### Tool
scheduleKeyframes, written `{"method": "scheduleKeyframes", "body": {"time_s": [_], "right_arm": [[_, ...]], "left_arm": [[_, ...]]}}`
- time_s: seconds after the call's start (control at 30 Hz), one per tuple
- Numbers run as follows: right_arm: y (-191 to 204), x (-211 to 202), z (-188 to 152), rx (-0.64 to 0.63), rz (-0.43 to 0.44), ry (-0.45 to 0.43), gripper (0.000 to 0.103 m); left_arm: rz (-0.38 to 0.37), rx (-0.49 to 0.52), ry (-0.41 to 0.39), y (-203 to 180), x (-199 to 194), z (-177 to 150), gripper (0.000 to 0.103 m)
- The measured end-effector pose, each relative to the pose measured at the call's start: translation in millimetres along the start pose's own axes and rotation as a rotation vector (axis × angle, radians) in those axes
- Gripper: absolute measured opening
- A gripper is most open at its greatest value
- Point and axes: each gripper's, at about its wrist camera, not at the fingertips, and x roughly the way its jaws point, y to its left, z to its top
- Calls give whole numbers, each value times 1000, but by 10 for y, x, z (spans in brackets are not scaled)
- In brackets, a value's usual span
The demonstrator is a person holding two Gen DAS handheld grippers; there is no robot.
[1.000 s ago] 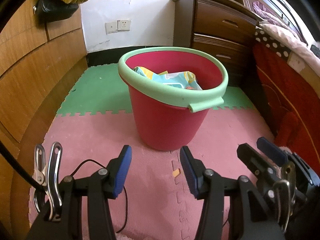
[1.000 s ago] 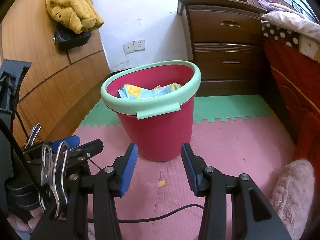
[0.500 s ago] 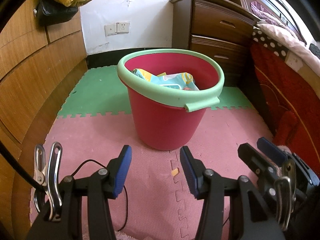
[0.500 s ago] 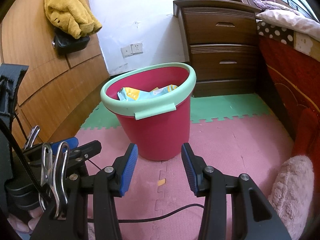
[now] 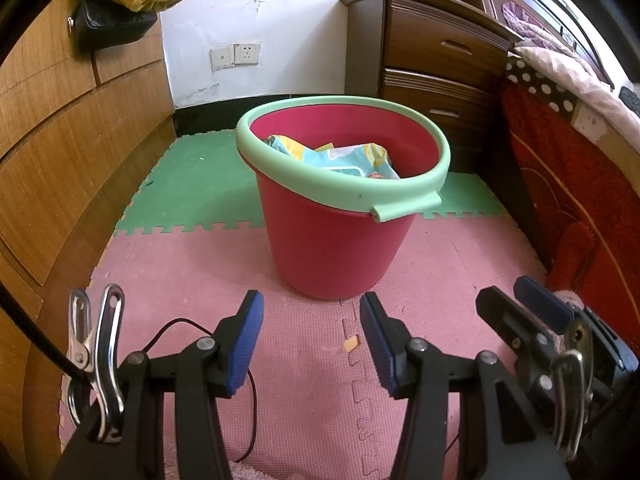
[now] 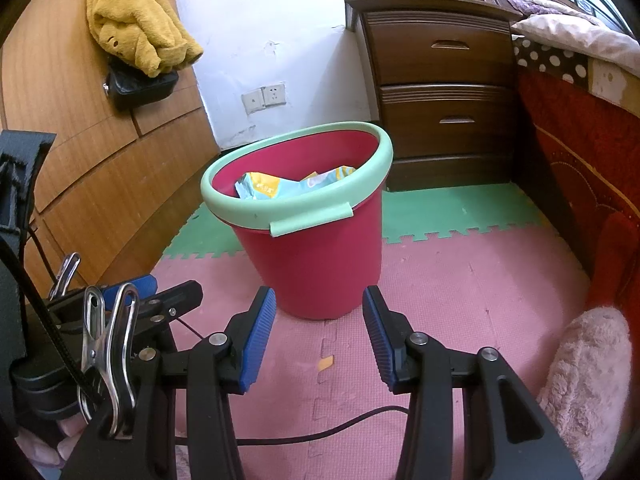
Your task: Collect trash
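Orange scrap of paper (image 5: 351, 343) on the pink foam mat (image 5: 304, 400) looks light and flimsy, best pinched by an edge; both the left gripper (image 5: 311, 340) and right gripper (image 6: 319, 336) are spread, empty.

The left gripper (image 5: 311, 340) and the right gripper (image 6: 319, 336) sit side by side, both tilted downward, jaws parted with nothing between their blue pads.

Wrappers (image 5: 340, 156) lie in the bucket (image 5: 336, 248) on the mat (image 5: 304, 380).
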Motion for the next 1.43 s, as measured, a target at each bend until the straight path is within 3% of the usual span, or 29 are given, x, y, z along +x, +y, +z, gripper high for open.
{"method": "scheduleKeyframes", "body": {"time_s": [1.43], "right_arm": [[-36, -76, -76, 9, -10, -5, 46]], "left_arm": [[-8, -27, 4, 93, -66, -13, 52]]}}
